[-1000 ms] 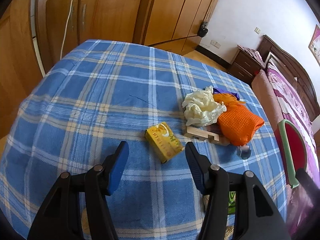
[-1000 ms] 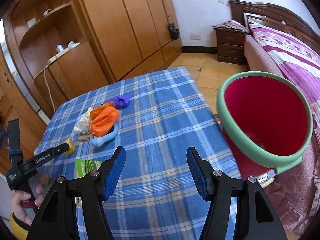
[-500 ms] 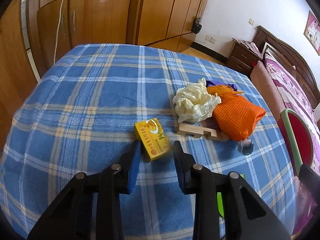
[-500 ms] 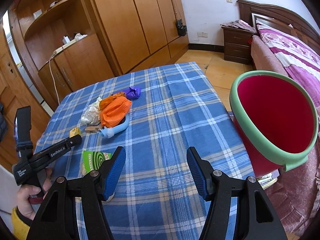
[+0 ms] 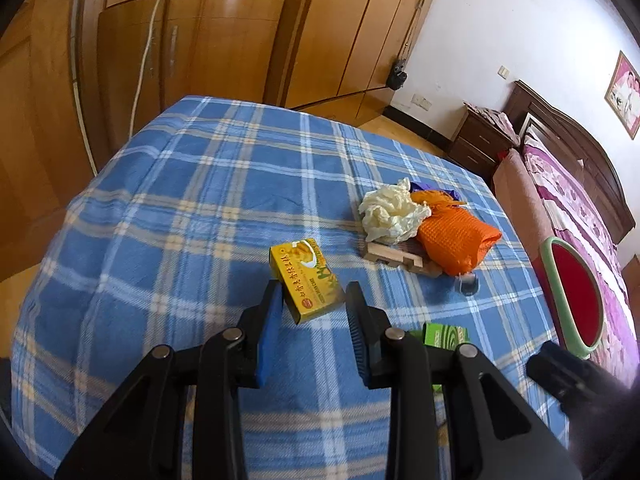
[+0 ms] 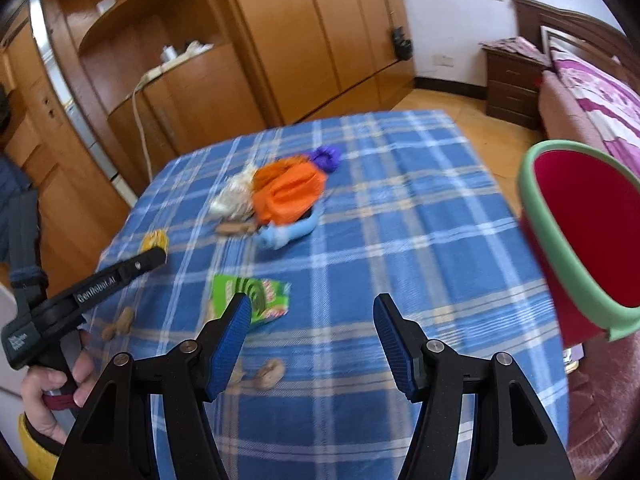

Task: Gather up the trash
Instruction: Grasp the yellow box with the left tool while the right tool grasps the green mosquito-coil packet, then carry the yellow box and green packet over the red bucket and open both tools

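My left gripper is shut on a yellow carton, which sits tilted between the blue pads just above the blue plaid tablecloth. The right wrist view shows that gripper's tip at the yellow carton, with a hand holding its handle. My right gripper stands open over the cloth with nothing between its fingers. A flat green box lies just beyond its left finger. A red bin with a green rim stands off the table's right edge.
Mid-table lie crumpled cream plastic, an orange cloth, a wooden block, a pale blue piece and a purple wad. Peanut shells lie near my right gripper. Wardrobes stand behind, a bed at right.
My left jaws closed from wide apart onto the yellow carton and it now sits tilted in them. The right gripper swung left, so the bin slid toward the right edge.
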Motion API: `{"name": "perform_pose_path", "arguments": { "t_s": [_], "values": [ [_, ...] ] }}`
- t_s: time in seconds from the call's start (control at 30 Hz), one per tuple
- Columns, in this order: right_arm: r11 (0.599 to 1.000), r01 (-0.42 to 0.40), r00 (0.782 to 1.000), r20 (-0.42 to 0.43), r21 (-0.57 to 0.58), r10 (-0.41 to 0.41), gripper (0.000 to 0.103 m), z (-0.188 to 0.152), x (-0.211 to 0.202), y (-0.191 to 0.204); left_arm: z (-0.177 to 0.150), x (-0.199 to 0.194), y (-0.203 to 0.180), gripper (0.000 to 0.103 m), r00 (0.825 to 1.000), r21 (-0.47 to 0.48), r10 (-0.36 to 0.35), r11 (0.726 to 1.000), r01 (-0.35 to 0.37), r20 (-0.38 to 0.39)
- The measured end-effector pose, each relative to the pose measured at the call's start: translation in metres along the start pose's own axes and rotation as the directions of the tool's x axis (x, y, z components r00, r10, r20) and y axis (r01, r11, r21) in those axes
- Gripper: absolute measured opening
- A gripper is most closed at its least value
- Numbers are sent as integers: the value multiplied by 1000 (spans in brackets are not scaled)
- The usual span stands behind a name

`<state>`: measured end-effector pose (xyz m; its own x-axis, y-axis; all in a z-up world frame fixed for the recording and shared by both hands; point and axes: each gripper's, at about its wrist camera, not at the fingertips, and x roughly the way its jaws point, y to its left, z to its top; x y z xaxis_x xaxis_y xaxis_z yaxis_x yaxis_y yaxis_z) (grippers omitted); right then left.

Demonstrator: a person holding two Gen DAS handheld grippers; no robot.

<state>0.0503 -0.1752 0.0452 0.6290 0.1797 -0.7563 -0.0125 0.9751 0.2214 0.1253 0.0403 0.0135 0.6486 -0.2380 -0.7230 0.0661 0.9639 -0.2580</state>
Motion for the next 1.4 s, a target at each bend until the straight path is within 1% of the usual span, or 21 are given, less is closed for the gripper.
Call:
{"name": "perform_pose_path", "arguments": {
  "t_s": [0.03, 0.07, 0.13, 0.37, 0.57, 0.63, 0.7, 0.83, 0.9, 0.93, 1.03, 1.2, 1.4],
  "values": [
    [1000, -7, 1000, -18, -6, 7, 72, -2, 4, 2, -1, -1, 1, 32, 1000, -3, 0, 1000, 0, -1],
    [1000, -17, 999, -40, -12, 17, 74, -4, 8, 4, -2, -2, 3, 32, 1000, -7, 0, 1000, 0, -2],
    [999, -26, 998, -64, -33, 24, 74, -8, 13, 10, -4, -3, 6, 32, 1000, -13, 2, 1000, -2, -4],
    [986, -21, 992, -124, -163, 0, 74, -14, 36, 34, -8, -7, 13, 32, 1000, -29, 6, 1000, -6, 2],
    [966, -4, 989, -147, -260, -35, 74, -12, 59, 51, -8, -8, 18, 32, 1000, -39, 8, 999, -7, 5],
    [955, 14, 989, -136, -295, -57, 74, -10, 64, 57, -8, -7, 19, 32, 1000, -43, 8, 999, -7, 3],
    [951, 24, 989, -129, -307, -67, 74, -7, 69, 60, -8, -6, 20, 32, 1000, -46, 7, 999, -7, 1],
    [947, 25, 991, -116, -319, -65, 74, -4, 75, 63, -8, -5, 20, 32, 1000, -45, 8, 999, -8, -2],
    [947, 22, 992, -107, -319, -59, 72, -4, 75, 64, -9, -5, 20, 32, 1000, -44, 8, 999, -8, -1],
    [949, 24, 994, -98, -315, -58, 63, -5, 74, 63, -9, -5, 20, 32, 1000, -44, 8, 999, -8, -1],
    [950, 12, 995, -89, -312, -42, 63, -5, 73, 63, -9, -6, 19, 32, 1000, -43, 6, 999, -7, -2],
    [967, -27, 996, -86, -255, 5, 63, -6, 63, 56, -10, -11, 13, 32, 1000, -37, -4, 999, 4, 1],
    [981, -24, 999, -36, -192, 18, 63, -4, 39, 41, -9, -20, -2, 32, 999, -13, -31, 999, 31, 10]
  ]
}}
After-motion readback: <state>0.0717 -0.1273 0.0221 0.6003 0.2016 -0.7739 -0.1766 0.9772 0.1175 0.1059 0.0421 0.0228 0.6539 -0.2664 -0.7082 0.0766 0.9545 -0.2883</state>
